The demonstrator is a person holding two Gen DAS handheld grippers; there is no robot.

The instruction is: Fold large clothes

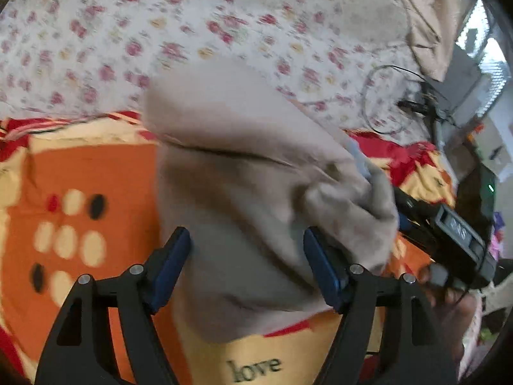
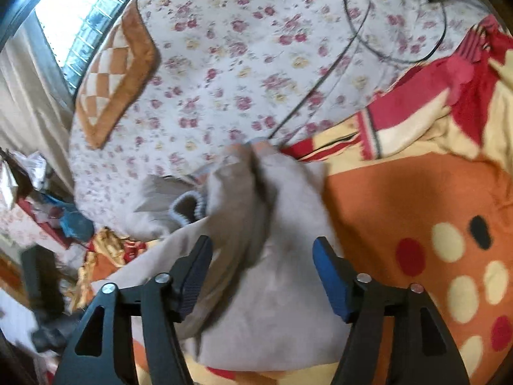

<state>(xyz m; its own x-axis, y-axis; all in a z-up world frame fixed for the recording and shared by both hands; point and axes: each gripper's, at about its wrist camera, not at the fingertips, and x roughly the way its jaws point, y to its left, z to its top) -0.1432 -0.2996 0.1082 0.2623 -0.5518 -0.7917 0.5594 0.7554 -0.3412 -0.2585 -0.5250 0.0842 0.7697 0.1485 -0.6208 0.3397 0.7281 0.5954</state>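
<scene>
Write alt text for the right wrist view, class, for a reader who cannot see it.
The right gripper, jaws open, hovers over a crumpled beige garment lying on an orange spotted blanket. Behind lie a floral sheet and a checked cushion.

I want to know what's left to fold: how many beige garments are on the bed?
1 that I can see: the beige garment lies bunched on the orange blanket, between the open left gripper and right gripper. More could be hidden beneath it.

A floral sheet (image 2: 243, 64), an orange patterned blanket (image 1: 105, 173), a checkered cushion (image 2: 112, 73) and a black cable (image 2: 397, 54).
</scene>
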